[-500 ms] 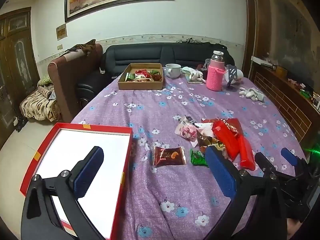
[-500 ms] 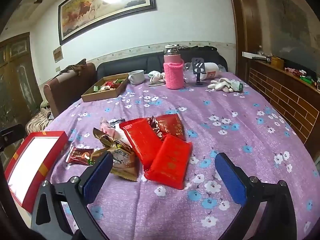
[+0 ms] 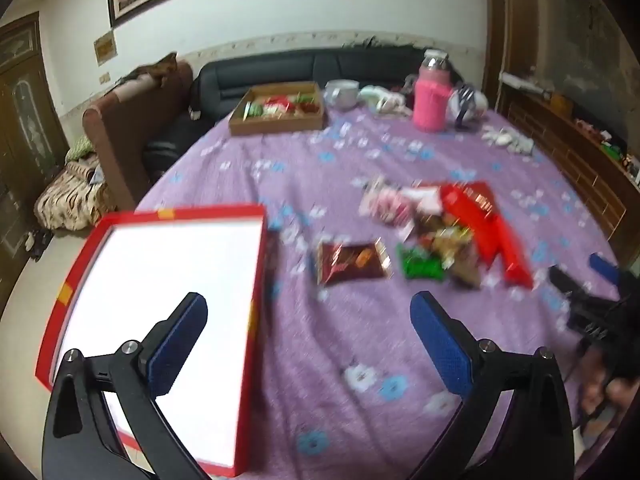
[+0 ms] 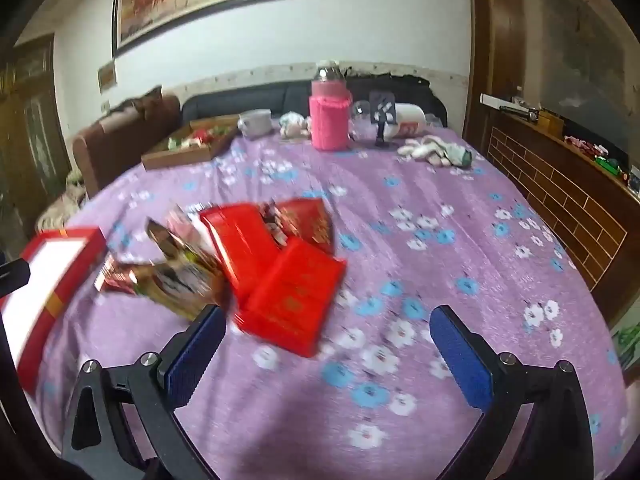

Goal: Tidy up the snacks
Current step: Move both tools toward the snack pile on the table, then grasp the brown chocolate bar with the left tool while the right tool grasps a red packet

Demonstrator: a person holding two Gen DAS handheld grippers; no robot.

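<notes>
Both your grippers wide apart, empty. Red packet [image 4: 294, 300] lies just ahead-left of right gripper [image 4: 326, 356], long axis diagonal; left gripper [image 3: 308, 344] sits farther, near table's front-left corner.

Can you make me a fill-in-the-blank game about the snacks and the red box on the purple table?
1. The red box has a plain ____ inside with no snacks in it.
2. The green snack packet lies right beside the ____ packet.
3. The left hand-held gripper and the right hand-held gripper are both ____ and hold nothing.
4. The far bottle wears a knitted ____ sleeve.

Missing words: white; brown; open; pink
</notes>
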